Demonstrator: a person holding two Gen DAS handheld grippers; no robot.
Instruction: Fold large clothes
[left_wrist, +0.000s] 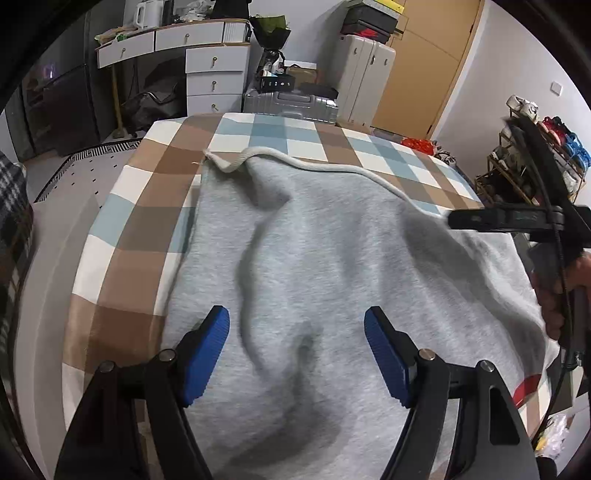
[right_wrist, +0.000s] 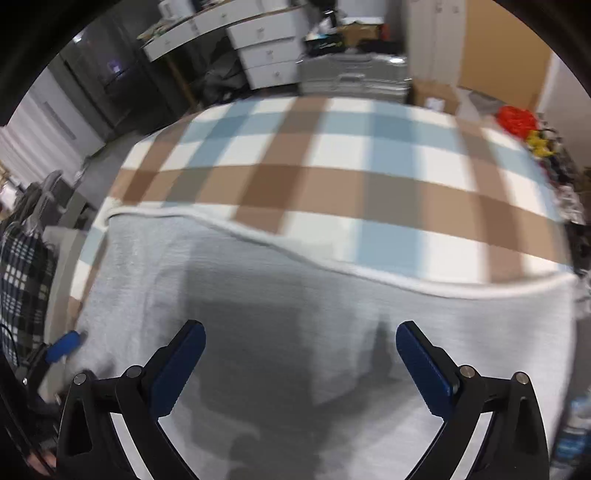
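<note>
Both tools spread, left tool (left_wrist: 296, 356), right tool (right_wrist: 300, 365), over grey garment (left_wrist: 332, 258), checked bedcover (left_wrist: 155, 184), white drawers (left_wrist: 216, 79) behind

The far half of the brown, blue and white checked bedspread (right_wrist: 332, 155) is left bare, so passage above it is unhindered. The near half is covered by the rumpled grey fleece garment (left_wrist: 332, 258). Beyond the bed's far edge, way is blocked by a silver ribbed suitcase (left_wrist: 291, 105) and white drawers (left_wrist: 214, 79).
</note>
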